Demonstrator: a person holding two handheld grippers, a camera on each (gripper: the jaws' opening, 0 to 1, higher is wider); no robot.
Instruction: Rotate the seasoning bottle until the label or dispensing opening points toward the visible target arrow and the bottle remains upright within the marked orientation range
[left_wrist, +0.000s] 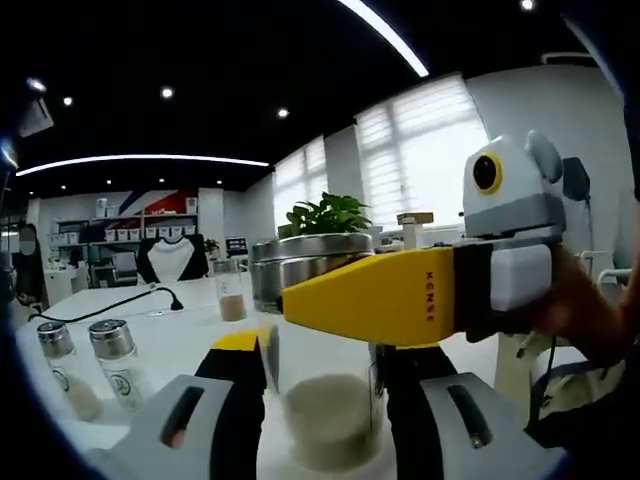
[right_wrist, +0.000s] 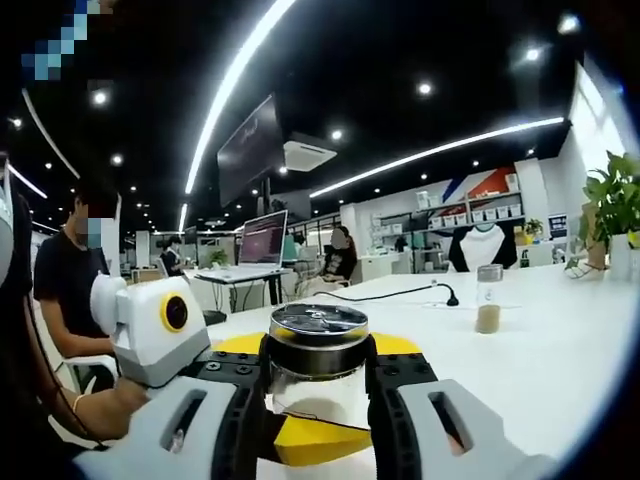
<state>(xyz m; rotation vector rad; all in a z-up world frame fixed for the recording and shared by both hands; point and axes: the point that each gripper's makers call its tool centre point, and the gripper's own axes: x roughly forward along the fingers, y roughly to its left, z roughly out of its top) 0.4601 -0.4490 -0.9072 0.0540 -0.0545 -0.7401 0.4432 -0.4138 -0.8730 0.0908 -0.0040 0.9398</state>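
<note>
A clear glass seasoning bottle (left_wrist: 325, 420) with pale powder in its lower part stands upright between the black pads of my left gripper (left_wrist: 320, 375), which is shut on its body. My right gripper (left_wrist: 330, 305) reaches in from the right with its yellow side showing, over the bottle's top. In the right gripper view the bottle's round metal lid (right_wrist: 318, 335) sits between the pads of my right gripper (right_wrist: 318, 378), shut on it. My left gripper's yellow jaw shows beneath the glass. No arrow mark is visible.
On the white table (left_wrist: 190, 340) two metal-capped shakers (left_wrist: 112, 350) stand at the left, another seasoning bottle (left_wrist: 231, 292) farther back, beside a steel pot (left_wrist: 310, 265) and a plant (left_wrist: 325, 215). A black cable (right_wrist: 420, 290) crosses the table. People sit at desks (right_wrist: 70, 280).
</note>
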